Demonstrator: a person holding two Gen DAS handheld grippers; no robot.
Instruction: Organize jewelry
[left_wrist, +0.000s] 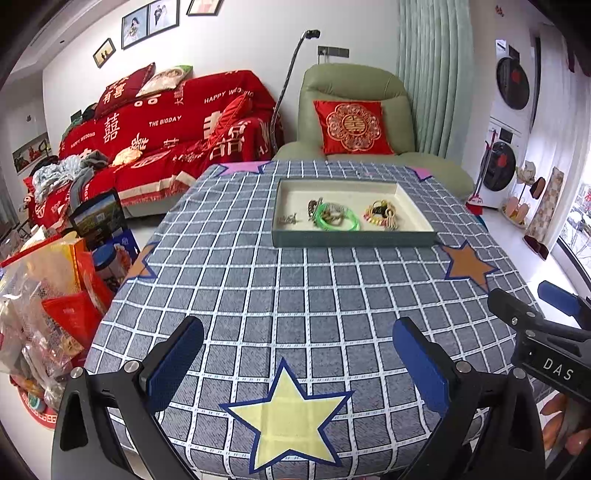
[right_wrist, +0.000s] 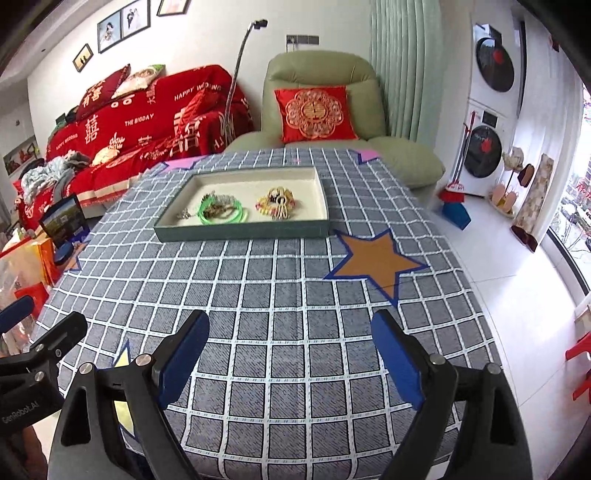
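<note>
The counter (left_wrist: 258, 295), under its grey checked cloth, carries one shallow tray (left_wrist: 354, 238) toward its far side, long axis running across your view, with all the jewelry inside it. From both grippers the tray lies straight ahead and well apart, nothing in between but bare cloth. In the right wrist view it sits slightly left of centre; in the left wrist view slightly right of centre, so neither hand looks clearly nearer, and you would reach forward with either. Inside the tray: a green bangle (right_wrist: 221, 214) tangled with chain pieces lies left of a heap of beaded bracelets (right_wrist: 277, 205), and a small silver piece (left_wrist: 290, 220) sits at the far left, just beside the bangle cluster. Your left gripper (left_wrist: 297, 363) has its jaws spread wide over the yellow star, empty. Your right gripper (right_wrist: 290, 356) likewise: jaws released wide, holding and touching nothing.
</note>
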